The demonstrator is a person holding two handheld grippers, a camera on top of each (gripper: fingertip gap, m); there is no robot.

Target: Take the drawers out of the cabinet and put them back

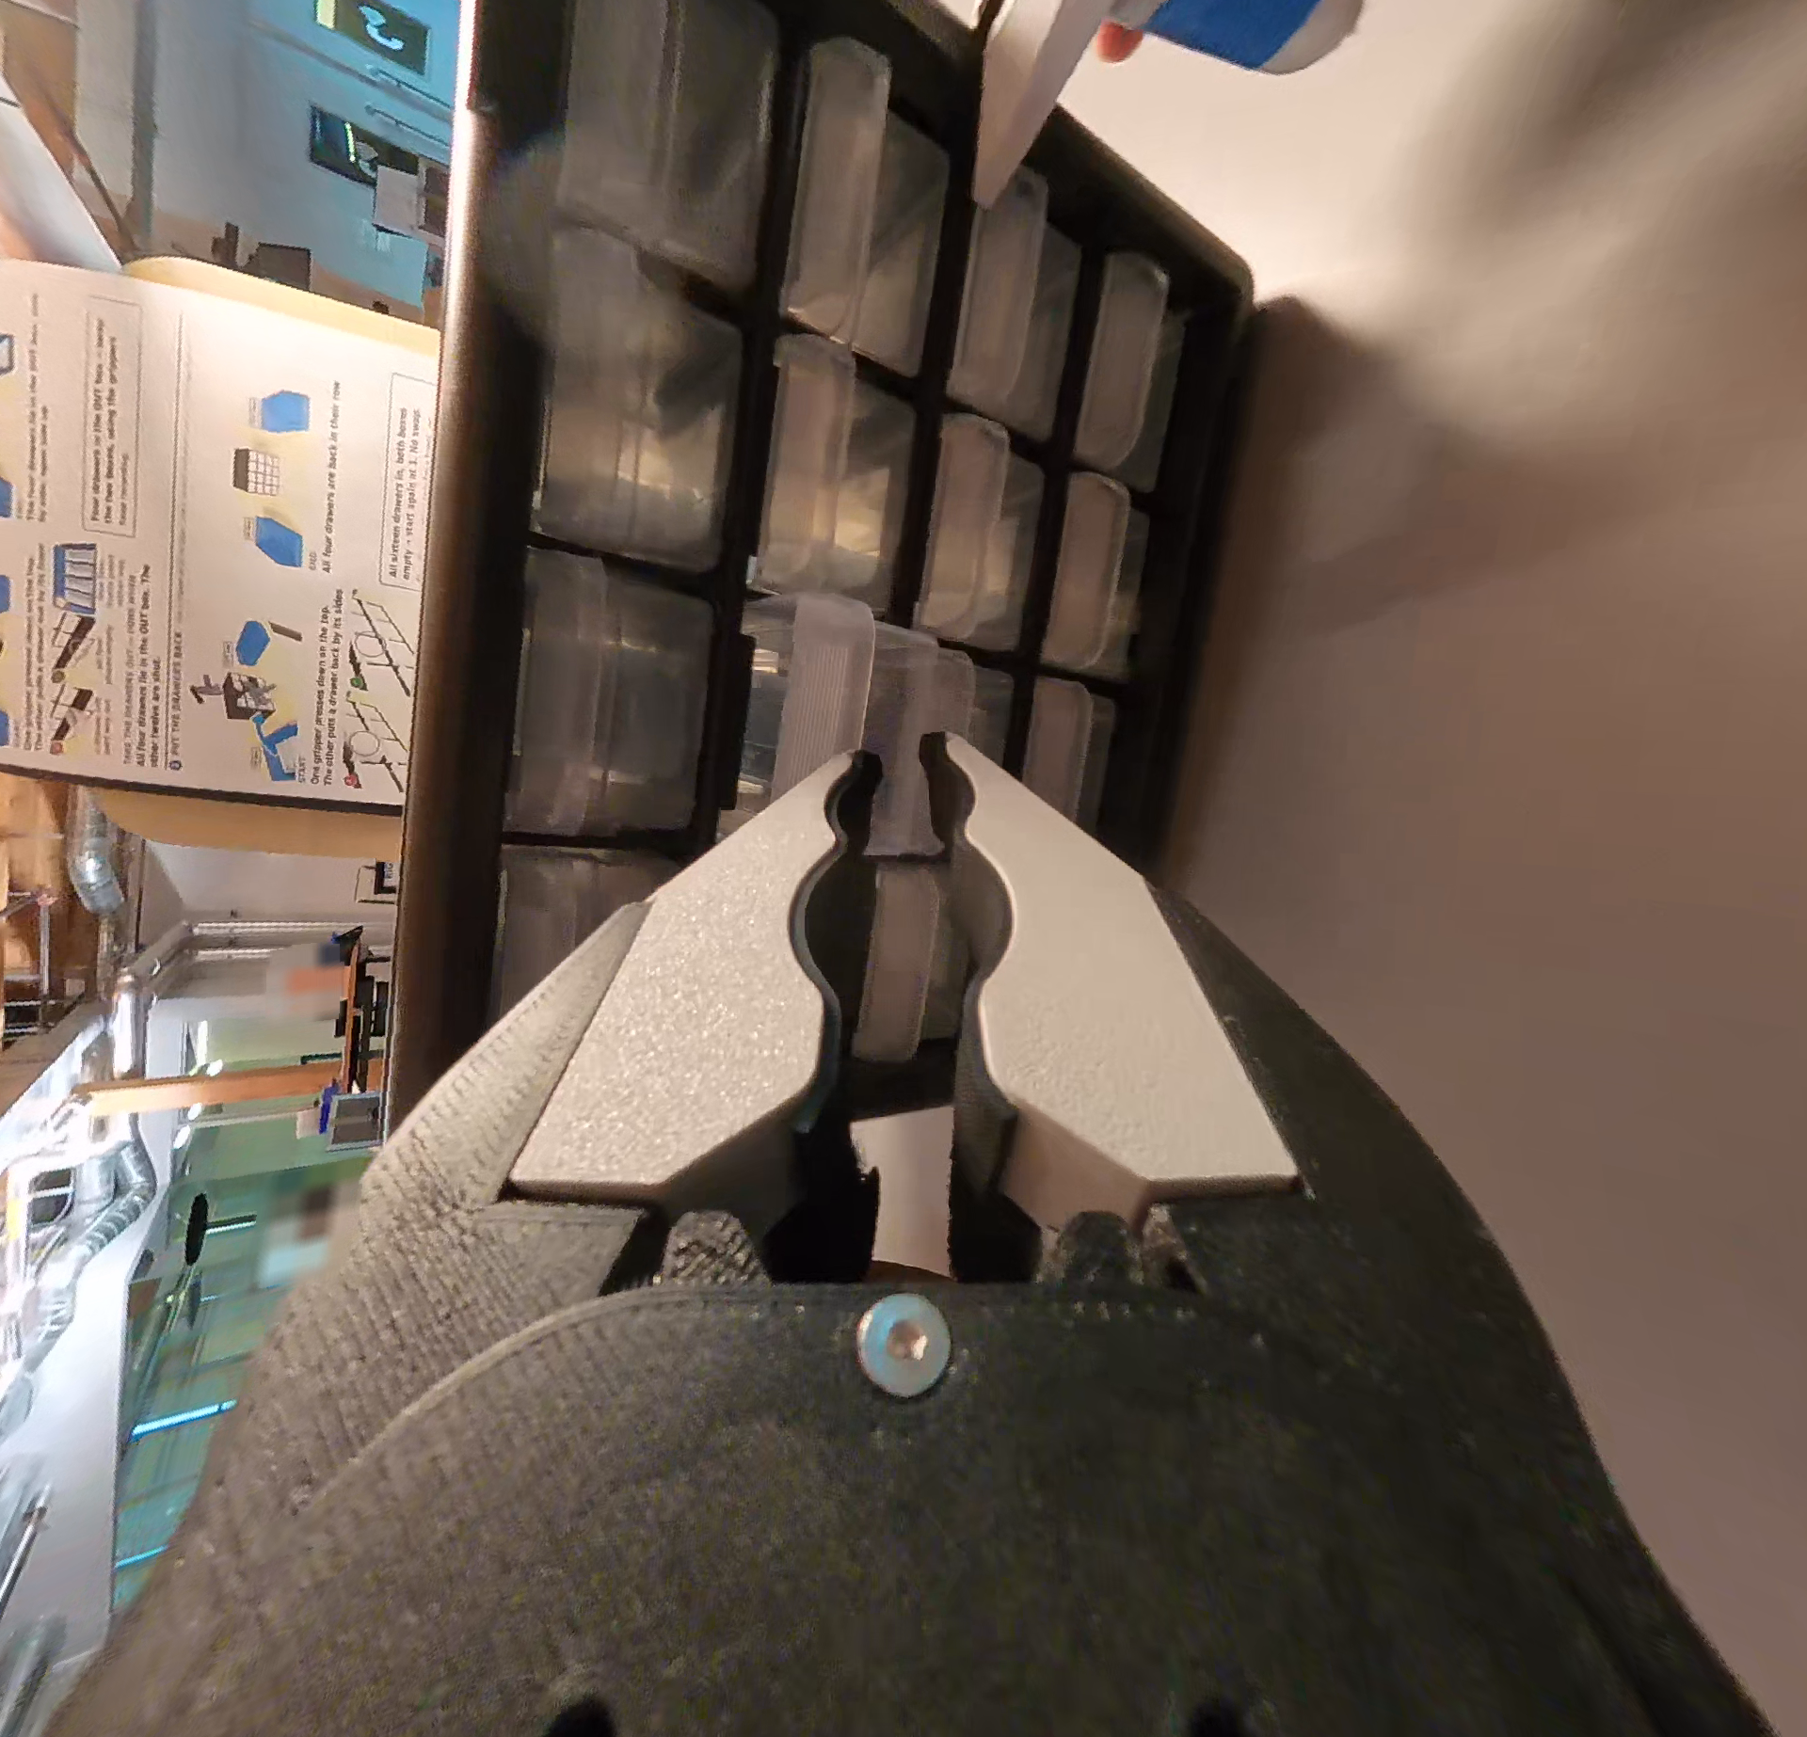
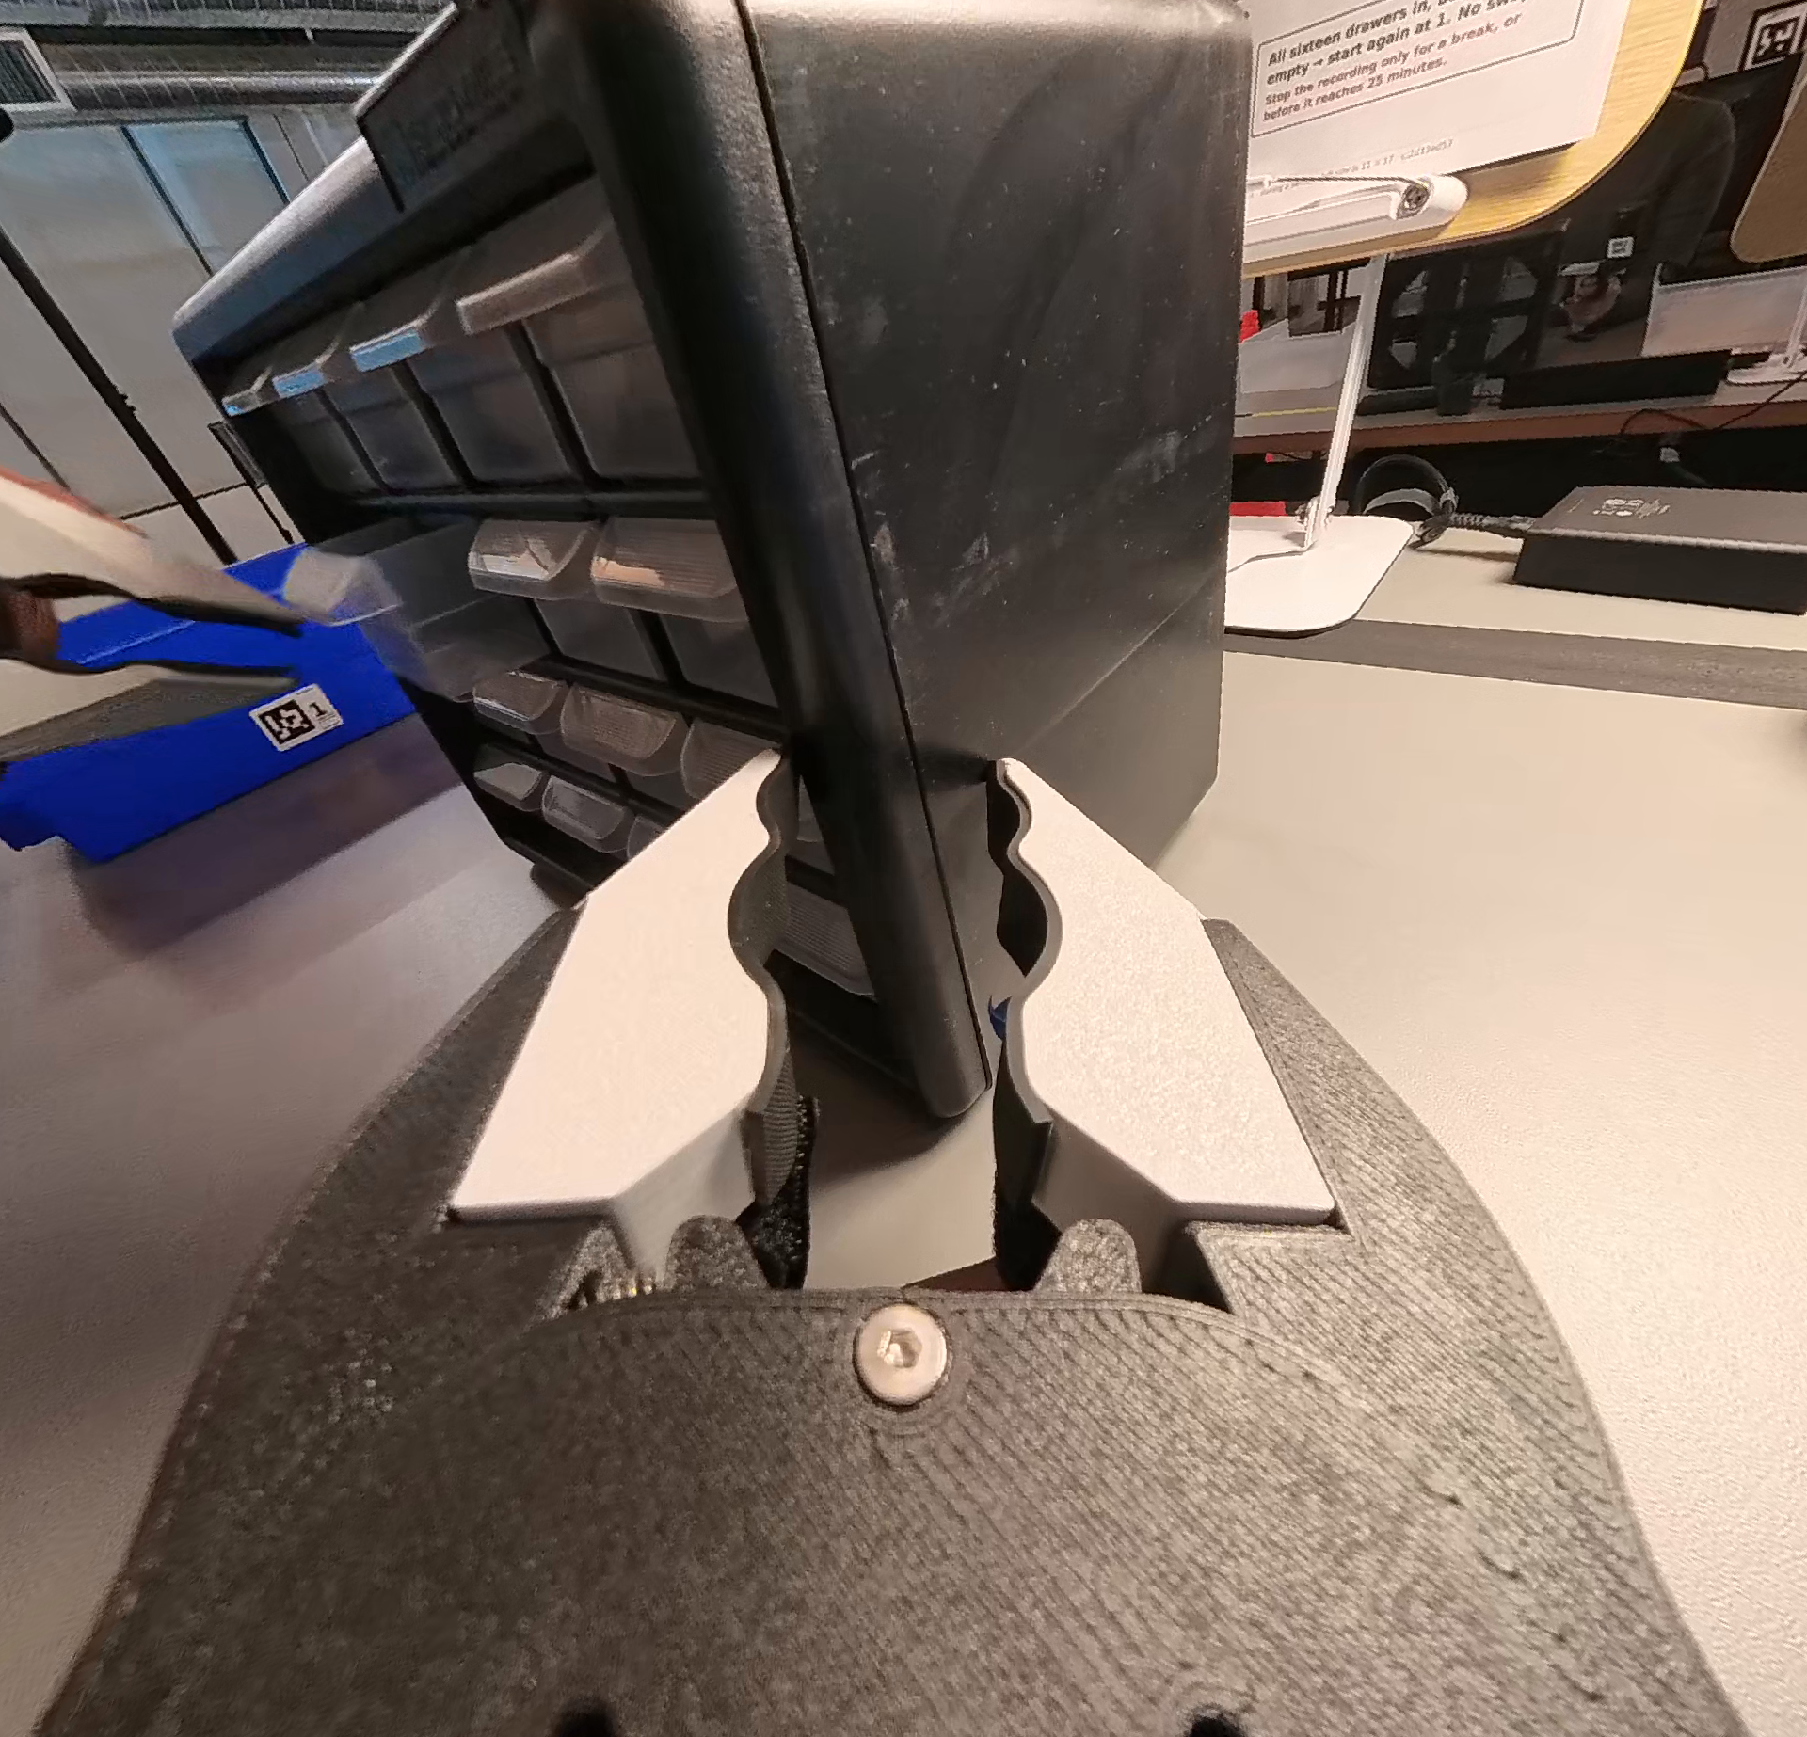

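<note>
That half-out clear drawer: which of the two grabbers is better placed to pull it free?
Left. The left gripper already has its jaws closed on the handle of the clear drawer, which juts from the black cabinet. The right gripper sits open at the cabinet's front corner, apparently steadying it.

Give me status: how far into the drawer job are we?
Early, by the look of it. Done: nothing clearly; no drawer is seen outside the black cabinet. In hand: the left claw is shut on the tab of a clear drawer that juts from its slot, while the right claw hangs open above the cabinet's top. Left: pulling it free, the other drawers, then refitting. The blue bin's inside is hidden.
</note>
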